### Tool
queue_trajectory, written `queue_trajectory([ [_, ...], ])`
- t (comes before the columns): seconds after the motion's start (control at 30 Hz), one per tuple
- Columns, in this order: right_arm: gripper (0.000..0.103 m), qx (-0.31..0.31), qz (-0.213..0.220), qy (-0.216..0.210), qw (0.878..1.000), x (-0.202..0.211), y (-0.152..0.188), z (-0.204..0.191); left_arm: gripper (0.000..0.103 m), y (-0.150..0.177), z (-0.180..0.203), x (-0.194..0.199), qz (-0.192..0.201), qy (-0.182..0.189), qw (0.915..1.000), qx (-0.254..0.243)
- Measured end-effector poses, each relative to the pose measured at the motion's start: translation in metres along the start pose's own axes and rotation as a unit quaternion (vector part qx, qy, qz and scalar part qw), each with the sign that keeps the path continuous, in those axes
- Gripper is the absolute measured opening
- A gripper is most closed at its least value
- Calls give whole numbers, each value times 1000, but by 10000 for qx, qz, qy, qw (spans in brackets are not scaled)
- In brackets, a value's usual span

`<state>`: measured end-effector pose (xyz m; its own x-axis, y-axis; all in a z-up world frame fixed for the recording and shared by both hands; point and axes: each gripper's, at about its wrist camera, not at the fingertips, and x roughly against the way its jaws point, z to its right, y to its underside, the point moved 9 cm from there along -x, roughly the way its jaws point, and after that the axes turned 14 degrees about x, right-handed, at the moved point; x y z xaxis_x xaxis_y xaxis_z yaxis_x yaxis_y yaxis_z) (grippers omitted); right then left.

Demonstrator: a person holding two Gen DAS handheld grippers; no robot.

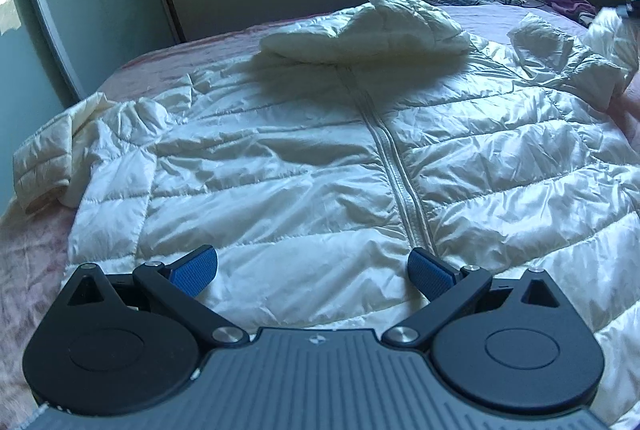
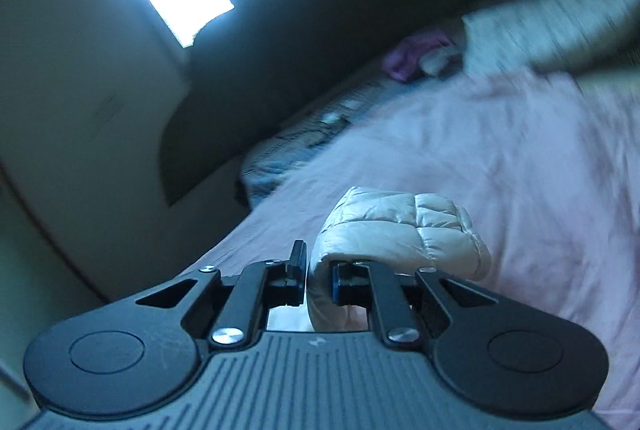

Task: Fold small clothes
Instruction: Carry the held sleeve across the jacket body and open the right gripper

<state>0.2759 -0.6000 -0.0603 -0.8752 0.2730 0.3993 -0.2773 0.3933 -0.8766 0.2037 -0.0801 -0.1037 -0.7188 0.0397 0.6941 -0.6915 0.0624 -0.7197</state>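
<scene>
While the jacket (image 1: 320, 158) lies flat and zipped on the bed (image 1: 36, 262), folding barely starts.
Right gripper (image 2: 316, 282) pinches a sleeve (image 2: 400, 230); left gripper (image 1: 312, 270) spread, empty.

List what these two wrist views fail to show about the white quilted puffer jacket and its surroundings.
- Left wrist view: the white quilted puffer jacket's bottom hem is hidden behind the left gripper.
- Left wrist view: its far sleeve is cut off by the frame edge.
- Right wrist view: the purple cloth on the pink bedspread is motion-blurred.
</scene>
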Motion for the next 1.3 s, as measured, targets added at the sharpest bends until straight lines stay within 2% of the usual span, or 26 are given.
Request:
queue_trajectory([
  [0.1,12,780,118,-86,9969,16,-2,-38,103,-6,-6,2,200,-118,9997,-62],
  [0.17,12,1368,219,-125,9903,28,-1,-65,103,-10,-11,3,314,-178,9993,-69],
  [0.37,12,2912,325,-439,9551,53,23,-146,103,-11,-25,-5,239,-203,9993,183],
  [0.43,12,3380,310,-512,9392,59,38,-173,103,-7,-28,-11,161,-207,9993,258],
  [0.67,12,4723,5,-914,8767,62,114,-241,103,0,-31,-16,193,-193,9992,304],
  [0.8,12,5632,-49,-847,8219,61,160,-257,103,1,-31,-17,199,-172,9991,325],
  [0.87,12,5961,-44,-819,7987,61,176,-262,103,1,-31,-18,204,-159,9991,340],
  [0.9,12,6098,-27,-794,7885,63,182,-264,103,2,-31,-18,204,-155,9991,348],
  [1.0,12,6611,152,-593,7478,69,194,-281,103,2,-31,-19,212,-149,9990,371],
  [1.07,14,6866,278,-421,7253,68,199,-289,103,3,-31,-19,217,-140,9989,379],
  [1.1,15,6945,304,-334,7180,66,202,-292,103,3,-31,-19,216,-133,9989,386],
  [1.17,19,7011,357,-204,7119,64,206,-299,103,4,-32,-19,216,-119,9989,406],
  [1.23,23,7020,373,-116,7111,60,207,-304,103,4,-32,-18,195,-92,9989,423],
  [1.27,23,6970,343,-200,7159,62,209,-305,103,4,-33,-16,175,-73,9989,423],
  [1.3,23,6864,258,-340,7260,64,209,-306,103,3,-34,-15,156,-47,9990,417],
])
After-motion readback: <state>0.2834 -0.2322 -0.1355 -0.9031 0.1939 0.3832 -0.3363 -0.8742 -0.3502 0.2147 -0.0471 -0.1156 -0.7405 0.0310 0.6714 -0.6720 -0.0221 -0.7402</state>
